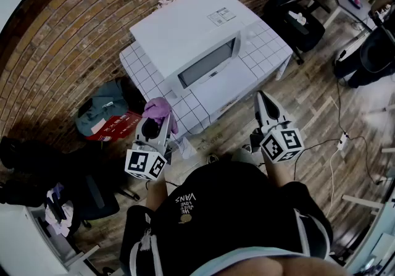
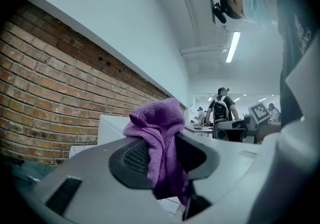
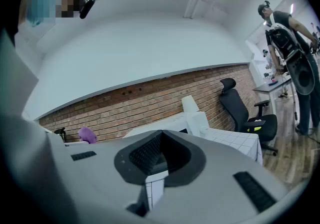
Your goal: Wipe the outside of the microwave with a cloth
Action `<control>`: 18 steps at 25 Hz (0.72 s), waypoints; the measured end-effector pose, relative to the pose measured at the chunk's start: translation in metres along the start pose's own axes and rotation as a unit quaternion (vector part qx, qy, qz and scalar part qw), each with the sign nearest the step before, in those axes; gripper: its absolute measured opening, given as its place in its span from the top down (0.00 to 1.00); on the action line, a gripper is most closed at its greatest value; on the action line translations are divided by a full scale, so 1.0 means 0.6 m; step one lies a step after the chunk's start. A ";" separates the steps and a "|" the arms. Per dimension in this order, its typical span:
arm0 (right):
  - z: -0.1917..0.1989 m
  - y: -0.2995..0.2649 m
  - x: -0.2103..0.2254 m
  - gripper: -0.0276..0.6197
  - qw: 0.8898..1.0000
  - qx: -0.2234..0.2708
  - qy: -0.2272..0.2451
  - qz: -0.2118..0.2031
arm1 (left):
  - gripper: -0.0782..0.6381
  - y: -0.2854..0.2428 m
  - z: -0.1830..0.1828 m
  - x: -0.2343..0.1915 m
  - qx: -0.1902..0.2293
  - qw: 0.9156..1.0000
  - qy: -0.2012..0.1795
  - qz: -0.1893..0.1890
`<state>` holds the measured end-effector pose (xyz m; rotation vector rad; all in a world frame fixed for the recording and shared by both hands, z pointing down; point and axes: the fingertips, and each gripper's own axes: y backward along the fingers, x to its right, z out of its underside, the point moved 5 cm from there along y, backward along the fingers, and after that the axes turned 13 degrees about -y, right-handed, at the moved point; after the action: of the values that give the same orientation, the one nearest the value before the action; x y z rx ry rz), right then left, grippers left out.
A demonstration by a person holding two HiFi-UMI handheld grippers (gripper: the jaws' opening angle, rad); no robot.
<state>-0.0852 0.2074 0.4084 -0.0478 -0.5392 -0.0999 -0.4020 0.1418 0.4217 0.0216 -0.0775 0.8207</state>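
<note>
Left gripper [image 1: 155, 121] has its jaws pinching the purple cloth [image 1: 159, 108]. The left gripper view shows a bunch clamped between the pads, with the rest flopping loose over the top. Right gripper [image 1: 264, 103] has its jaws pressed together with nothing in them.

The microwave [image 1: 185, 34] sits on the counter [image 1: 266, 43], window facing the person. Both grippers are short of it and nothing is touching yet.

Risks as I read them:
- The grip holds only a small bunch, so drag across the casing could pull the cloth out. The loose flap may also fold under, leaving bare jaw plastic rubbing instead of fabric.
- Pushing hard on the side could shift the microwave. The counter's white grid cover looks draped, so it probably slides. The right gripper is free to brace.
- There's a cable [image 1: 338, 140] on the floor [image 1: 315, 99] to the right, a snag risk when stepping round.

Room: curved-looking brick wall [image 1: 62, 34] behind, wooden floor, a bag [image 1: 102, 111] left of the counter, and a black office chair [image 1: 296, 18] beyond it. Other people are in the background.
</note>
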 end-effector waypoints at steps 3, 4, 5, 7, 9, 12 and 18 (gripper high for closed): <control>0.002 -0.016 -0.001 0.95 1.000 -0.003 -0.008 -0.018 | 0.70 -0.008 0.001 -0.011 -0.004 1.000 -0.001 -0.003; 0.001 -0.021 0.000 0.95 1.000 -0.004 -0.005 -0.020 | 0.70 -0.011 0.002 -0.015 -0.005 1.000 -0.001 -0.006; 0.000 -0.028 0.003 0.95 1.000 -0.004 0.000 -0.021 | 0.70 -0.014 0.002 -0.019 -0.006 1.000 -0.001 -0.009; -0.005 -0.042 0.013 0.95 1.000 -0.007 0.002 -0.023 | 0.70 -0.024 0.002 -0.025 -0.009 1.000 -0.006 -0.016; -0.012 -0.062 0.026 0.95 1.000 -0.009 -0.001 -0.028 | 0.70 -0.034 0.003 -0.034 -0.014 0.999 -0.012 -0.027; -0.031 -0.097 0.046 0.95 0.999 -0.014 -0.001 -0.039 | 0.70 -0.050 -0.001 -0.052 -0.021 0.998 -0.021 -0.052; -0.086 -0.183 0.096 0.95 0.996 -0.034 0.002 -0.083 | 0.70 -0.080 -0.022 -0.074 -0.036 0.990 -0.033 -0.135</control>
<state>-0.0213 0.0898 0.3957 -0.0685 -0.5344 -0.2801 -0.3963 0.0769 0.4057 -0.0088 -0.1638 0.5462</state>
